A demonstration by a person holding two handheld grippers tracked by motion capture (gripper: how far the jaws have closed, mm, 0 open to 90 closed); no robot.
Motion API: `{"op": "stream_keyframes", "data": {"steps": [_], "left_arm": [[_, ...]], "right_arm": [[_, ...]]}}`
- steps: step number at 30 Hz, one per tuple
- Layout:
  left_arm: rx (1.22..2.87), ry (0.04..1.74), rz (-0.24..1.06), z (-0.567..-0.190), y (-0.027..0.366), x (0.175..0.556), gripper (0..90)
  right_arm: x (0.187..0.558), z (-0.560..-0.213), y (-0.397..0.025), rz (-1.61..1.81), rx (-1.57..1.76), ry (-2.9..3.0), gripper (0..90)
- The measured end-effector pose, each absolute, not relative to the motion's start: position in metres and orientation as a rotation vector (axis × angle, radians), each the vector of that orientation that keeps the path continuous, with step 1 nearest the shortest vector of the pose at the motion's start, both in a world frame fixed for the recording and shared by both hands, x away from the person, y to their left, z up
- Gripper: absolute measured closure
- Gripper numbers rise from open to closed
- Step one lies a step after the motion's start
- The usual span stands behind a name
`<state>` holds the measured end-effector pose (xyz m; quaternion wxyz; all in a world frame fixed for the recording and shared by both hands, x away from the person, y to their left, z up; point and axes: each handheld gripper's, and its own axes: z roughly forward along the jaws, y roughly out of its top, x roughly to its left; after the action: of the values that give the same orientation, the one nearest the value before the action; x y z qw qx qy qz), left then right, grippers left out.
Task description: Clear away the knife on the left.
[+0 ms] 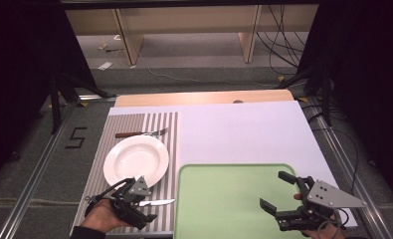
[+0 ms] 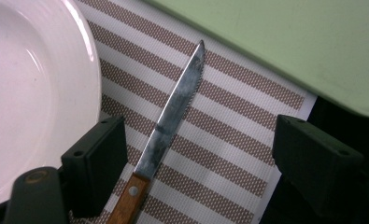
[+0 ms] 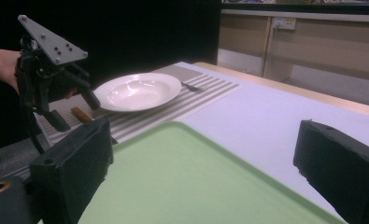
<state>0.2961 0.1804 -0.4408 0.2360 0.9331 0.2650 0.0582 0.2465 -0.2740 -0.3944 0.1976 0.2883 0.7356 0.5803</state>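
1. Where the person's forearms come in at the near edge, the left gripper (image 1: pixel 134 201) hangs over the striped placemat (image 1: pixel 156 127), jaws spread wide, one on either side of a knife (image 2: pixel 173 116) and clear of it.
2. Look at that knife: wooden handle down between the jaws, serrated blade lying flat on the stripes, tip angled toward the green tray (image 2: pixel 285 42).
3. Left hand (image 1: pixel 102 215) wraps the gripper body from below, and the grey three-cornered plate (image 1: pixel 140 186) sits on top.
4. Over on the other side, the right gripper (image 1: pixel 278 191) is wide open too, holding nothing, both jaws hovering above the near right part of the green tray (image 1: pixel 224 199).
5. From the right gripper view, its black jaws frame the tray, with the left gripper (image 3: pixel 74 109) off to the side above the knife handle (image 3: pixel 81 114).
6. Moving out, the white plate (image 1: pixel 136 159) sits on the placemat just beside the knife, with nothing in its bowl.
7. Beyond the plate, a fork (image 1: pixel 142 133) with a wooden handle lies across the stripes, tines toward the white sheet (image 1: pixel 244 129).
8. That sheet covers most of the tabletop (image 1: pixel 204 97), whose wooden far edge peeks out behind it.
9. Farthest back: grey floor, cables (image 1: pixel 278 35), pale wooden furniture legs.
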Motion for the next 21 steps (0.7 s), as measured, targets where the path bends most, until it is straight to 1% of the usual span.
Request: {"op": "stream_keyframes", "data": {"steps": [12,21], "left_arm": [[2.623,0.822,0.159,-0.452,0.200,0.301,19.9],[2.639,0.885,0.127,-0.458,0.207,0.303,21.4]], "right_arm": [[0.246,-0.394,-0.273,1.630,0.800,2.061,5.8],[0.246,-0.395,-0.273,1.631,0.798,2.059,5.8]]}}
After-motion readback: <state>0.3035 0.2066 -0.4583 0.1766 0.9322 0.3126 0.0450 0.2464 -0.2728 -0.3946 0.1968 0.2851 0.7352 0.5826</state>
